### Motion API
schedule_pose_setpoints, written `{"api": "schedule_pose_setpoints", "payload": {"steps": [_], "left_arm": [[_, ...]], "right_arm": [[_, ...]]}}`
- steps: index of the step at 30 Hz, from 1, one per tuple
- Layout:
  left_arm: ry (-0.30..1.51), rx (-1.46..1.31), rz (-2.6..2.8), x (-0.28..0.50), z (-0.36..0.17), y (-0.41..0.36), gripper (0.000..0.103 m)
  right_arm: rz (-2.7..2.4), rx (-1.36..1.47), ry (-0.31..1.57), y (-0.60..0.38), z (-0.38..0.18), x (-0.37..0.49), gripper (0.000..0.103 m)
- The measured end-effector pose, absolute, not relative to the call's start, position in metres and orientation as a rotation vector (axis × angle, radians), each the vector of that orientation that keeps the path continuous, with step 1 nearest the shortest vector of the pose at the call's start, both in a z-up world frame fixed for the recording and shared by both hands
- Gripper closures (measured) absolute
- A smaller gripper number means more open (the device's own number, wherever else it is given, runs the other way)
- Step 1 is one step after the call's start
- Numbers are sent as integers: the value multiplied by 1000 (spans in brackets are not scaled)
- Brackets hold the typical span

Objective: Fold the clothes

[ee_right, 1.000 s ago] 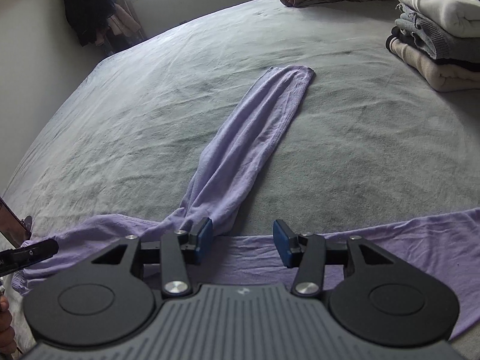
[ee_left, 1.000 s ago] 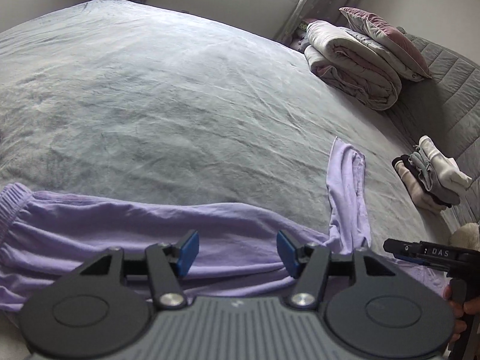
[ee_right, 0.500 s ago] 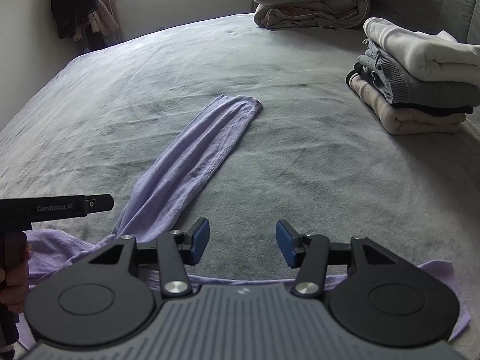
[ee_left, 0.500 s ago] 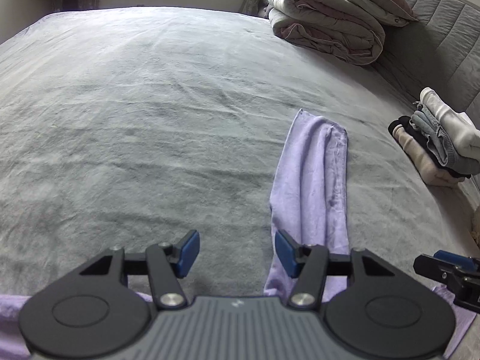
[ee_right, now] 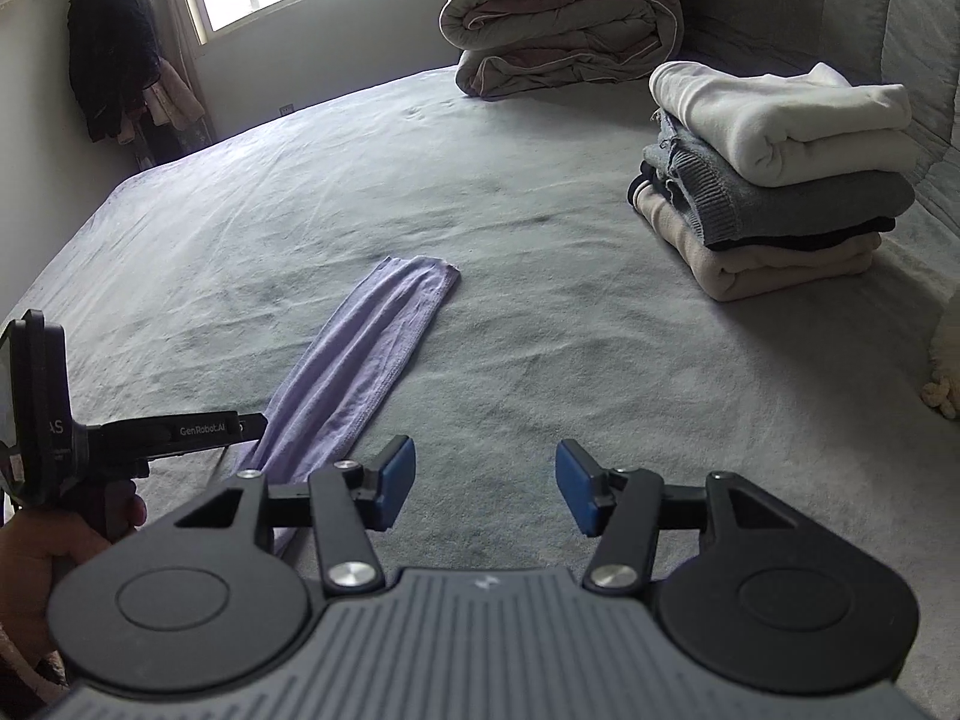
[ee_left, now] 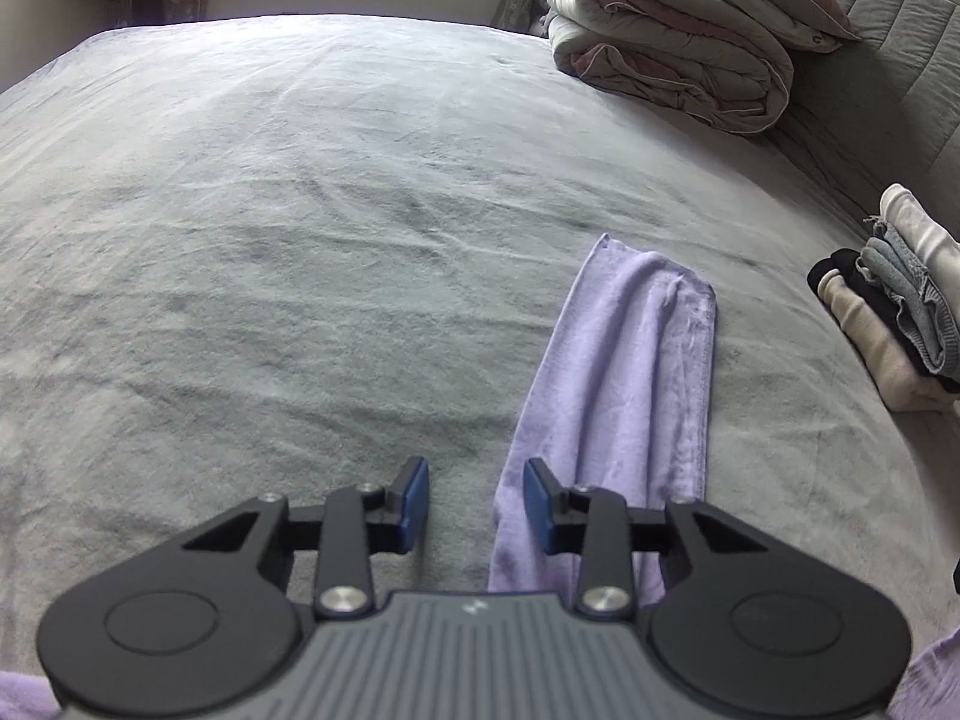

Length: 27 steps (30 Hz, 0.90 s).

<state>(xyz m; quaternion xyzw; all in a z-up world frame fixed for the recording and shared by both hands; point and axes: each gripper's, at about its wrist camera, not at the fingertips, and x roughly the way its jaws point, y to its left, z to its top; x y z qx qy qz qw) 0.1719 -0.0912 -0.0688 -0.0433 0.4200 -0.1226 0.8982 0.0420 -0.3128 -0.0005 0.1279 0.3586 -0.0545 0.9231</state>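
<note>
The left gripper [ee_left: 477, 504], released and empty, hovers at the near end of the lilac cotton garment's long sleeve [ee_left: 630, 384], which stretches away across the grey bedspread [ee_left: 300, 210]. Pinching it calls for both layers near the hem. The right gripper [ee_right: 485, 486] gapes empty.

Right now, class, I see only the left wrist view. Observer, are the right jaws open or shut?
Observer: Open. The right gripper holds nothing and is over bare bed, right of the sleeve.
Operator: Anything else by the stack?
Observer: Yes, a cream fluffy thing lies at the picture's edge, to the right of the stack and nearer.
Operator: What holds my gripper?
Observer: A hand grips the handle of the left gripper.
</note>
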Motion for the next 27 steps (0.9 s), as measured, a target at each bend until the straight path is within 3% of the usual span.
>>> {"api": "schedule_pose_setpoints", "payload": {"steps": [2, 14, 16, 18, 20, 27], "left_arm": [[866, -113, -268, 172, -68, -91, 102], [771, -145, -351, 151, -29, -94, 103], [760, -146, -360, 148, -23, -93, 100], [777, -151, -343, 152, -27, -93, 84], [805, -151, -321, 158, -36, -95, 77], [866, -157, -243, 180, -70, -104, 76]], "right_arm": [[-110, 266, 732, -315, 1, 40, 46], [-73, 406, 749, -334, -2, 39, 44], [-70, 460, 766, -339, -5, 39, 43], [-63, 503, 776, -344, -8, 38, 43], [-54, 529, 784, -346, -8, 37, 43], [-43, 530, 793, -351, -10, 38, 41]]}}
